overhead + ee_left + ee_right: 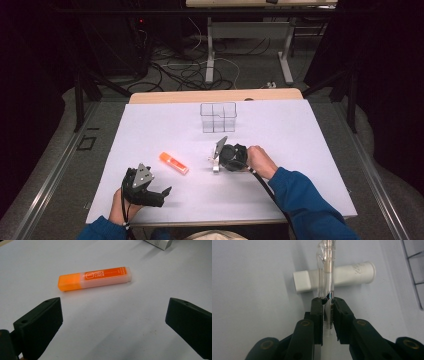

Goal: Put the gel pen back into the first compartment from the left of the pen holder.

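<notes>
A clear plastic pen (326, 270) stands between the black jaws of my right gripper (328, 310), and the pads press on its barrel. Behind it a white tube-shaped marker (334, 276) lies crosswise on the white table. In the high view the right gripper (216, 162) sits at the table's middle, pointing left. An orange highlighter (95, 278) lies flat ahead of my left gripper (113, 317), whose jaws stand wide apart with nothing between them. From above, the highlighter (174, 163) lies between the two grippers, and the left gripper (159, 184) rests near the front edge.
A clear divided container (218, 117) stands upright at the back middle of the white table top (300, 150); its wire-like edge (414, 270) shows at the right of the right gripper view. A silvery-white object (160, 243) lies beyond the highlighter.
</notes>
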`<state>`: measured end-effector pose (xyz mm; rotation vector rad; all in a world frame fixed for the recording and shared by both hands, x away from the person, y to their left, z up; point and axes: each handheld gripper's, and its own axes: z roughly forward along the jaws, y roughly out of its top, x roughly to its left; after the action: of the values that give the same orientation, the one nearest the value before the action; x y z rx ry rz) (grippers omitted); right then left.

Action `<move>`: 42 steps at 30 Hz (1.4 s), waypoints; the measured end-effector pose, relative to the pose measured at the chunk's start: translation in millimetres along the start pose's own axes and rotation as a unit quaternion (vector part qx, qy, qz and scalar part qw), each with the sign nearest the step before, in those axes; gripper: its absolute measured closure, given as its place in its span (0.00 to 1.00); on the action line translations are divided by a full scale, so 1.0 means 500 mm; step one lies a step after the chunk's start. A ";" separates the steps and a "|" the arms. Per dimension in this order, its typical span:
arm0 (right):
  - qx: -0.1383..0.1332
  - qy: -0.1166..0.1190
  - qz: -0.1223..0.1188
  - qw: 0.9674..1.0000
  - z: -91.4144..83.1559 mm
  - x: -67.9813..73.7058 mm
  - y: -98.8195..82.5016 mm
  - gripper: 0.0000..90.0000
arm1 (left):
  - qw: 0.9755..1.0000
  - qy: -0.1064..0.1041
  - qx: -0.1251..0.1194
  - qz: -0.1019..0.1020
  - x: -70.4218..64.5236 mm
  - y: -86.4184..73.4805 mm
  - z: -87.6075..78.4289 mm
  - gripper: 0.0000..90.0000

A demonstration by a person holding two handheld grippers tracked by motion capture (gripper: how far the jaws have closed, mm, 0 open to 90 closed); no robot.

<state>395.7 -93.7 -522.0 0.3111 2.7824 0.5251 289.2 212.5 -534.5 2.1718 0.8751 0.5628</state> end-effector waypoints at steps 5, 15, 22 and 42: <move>-0.012 0.008 0.031 0.999 -0.014 -0.007 -0.009 0.88 | 1.000 -0.001 0.003 -0.002 0.001 0.001 -0.002 0.01; -0.054 0.017 0.074 0.996 -0.035 -0.024 -0.029 0.88 | 1.000 -0.002 0.004 0.000 0.001 0.001 -0.003 0.01; -0.080 0.018 0.119 0.990 -0.049 -0.034 -0.048 0.88 | 1.000 -0.002 0.003 -0.001 0.000 0.001 -0.002 0.01; -0.140 -0.001 0.186 0.973 -0.062 -0.054 -0.072 0.88 | 1.000 0.001 -0.001 0.000 0.000 0.000 0.000 0.01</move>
<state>405.1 -143.4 -501.6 0.7705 2.6066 0.9888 289.2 212.6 -534.3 2.1700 0.8754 0.5646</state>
